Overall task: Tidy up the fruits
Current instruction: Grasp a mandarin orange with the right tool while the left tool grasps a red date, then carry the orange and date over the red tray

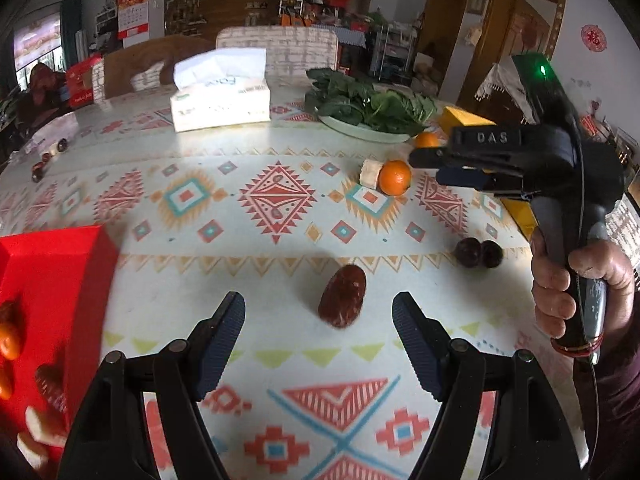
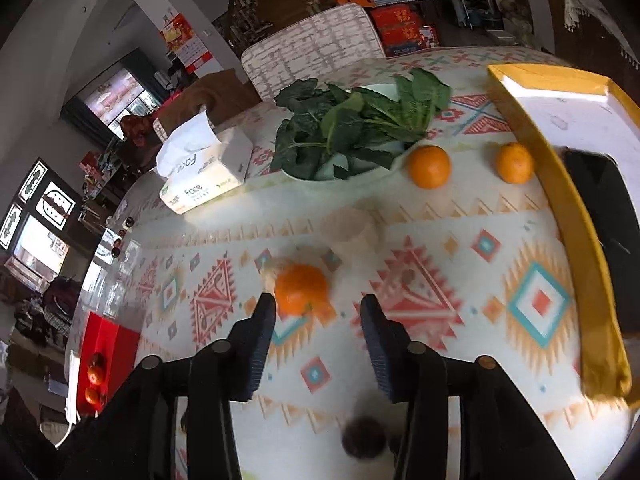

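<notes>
My left gripper point(image 1: 319, 312) is open and empty, its fingers either side of a dark red date point(image 1: 342, 296) on the patterned tablecloth. A red box point(image 1: 56, 272) at the left holds oranges, dates and pale pieces. My right gripper point(image 2: 318, 306) is open and empty above the table, just short of an orange point(image 2: 301, 288); it also shows in the left wrist view point(image 1: 428, 166). A pale cut piece point(image 1: 370, 174) lies beside that orange point(image 1: 395, 177). Two more oranges point(image 2: 429, 166) point(image 2: 514, 162) lie further back. Two dark plums point(image 1: 478, 253) sit at the right.
A yellow box point(image 2: 560, 200) stands along the right edge. A plate of leafy greens point(image 2: 352, 128) and a tissue box point(image 2: 208, 172) sit at the back. Chairs stand behind the table. A few small dark fruits point(image 1: 40, 166) lie at the far left.
</notes>
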`<state>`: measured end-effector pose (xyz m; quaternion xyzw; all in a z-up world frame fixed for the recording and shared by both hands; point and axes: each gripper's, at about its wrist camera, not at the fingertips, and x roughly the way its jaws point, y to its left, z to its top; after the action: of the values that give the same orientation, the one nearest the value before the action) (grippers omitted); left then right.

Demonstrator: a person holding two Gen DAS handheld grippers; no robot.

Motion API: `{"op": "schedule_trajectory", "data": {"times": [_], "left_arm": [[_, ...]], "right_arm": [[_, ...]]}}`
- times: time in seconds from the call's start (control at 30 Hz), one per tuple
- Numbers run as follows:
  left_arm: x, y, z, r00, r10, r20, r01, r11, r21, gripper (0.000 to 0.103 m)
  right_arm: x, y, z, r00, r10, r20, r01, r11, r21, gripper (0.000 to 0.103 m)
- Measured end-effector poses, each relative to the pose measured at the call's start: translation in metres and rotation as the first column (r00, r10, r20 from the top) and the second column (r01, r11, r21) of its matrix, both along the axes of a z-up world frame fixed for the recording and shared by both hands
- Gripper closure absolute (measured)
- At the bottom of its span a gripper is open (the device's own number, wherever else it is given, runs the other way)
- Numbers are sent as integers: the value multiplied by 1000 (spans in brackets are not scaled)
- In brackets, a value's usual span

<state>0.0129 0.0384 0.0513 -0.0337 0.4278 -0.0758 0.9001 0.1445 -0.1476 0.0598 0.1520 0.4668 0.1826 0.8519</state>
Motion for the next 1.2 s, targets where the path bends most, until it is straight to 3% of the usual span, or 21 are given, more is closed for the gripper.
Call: {"op": "schedule_trajectory", "data": {"times": [0.4, 0.43, 0.47, 0.5, 0.57, 0.87, 1.2], "left_arm": [[25, -19, -24, 998, -50, -45, 52, 997, 54, 27], [26, -20, -25, 998, -49, -46, 52, 997, 64, 31], [26, -21, -27, 998, -48, -47, 51, 996, 72, 46], [26, -21, -27, 998, -44, -41, 48, 995, 91, 52], [25, -22, -26, 999, -43, -31, 47, 993, 109, 78], [14, -7, -16, 1000, -4, -16, 5, 999, 39, 78], [-23, 16, 8, 998, 47, 33, -46, 998, -35, 78]], "right_arm": [[20, 25, -22, 997, 69, -16, -70, 997, -34, 53], [20, 24, -23, 997, 71, -16, -71, 997, -28, 53], [20, 24, -23, 997, 71, -16, -72, 997, -28, 53], [20, 24, -23, 997, 73, -16, -73, 997, -30, 53], [19, 24, -22, 997, 77, -12, -77, 997, -24, 61], [0, 18, -19, 998, 63, -19, -63, 998, -8, 64], [-44, 22, 4, 996, 85, 12, -86, 996, 11, 63]]}}
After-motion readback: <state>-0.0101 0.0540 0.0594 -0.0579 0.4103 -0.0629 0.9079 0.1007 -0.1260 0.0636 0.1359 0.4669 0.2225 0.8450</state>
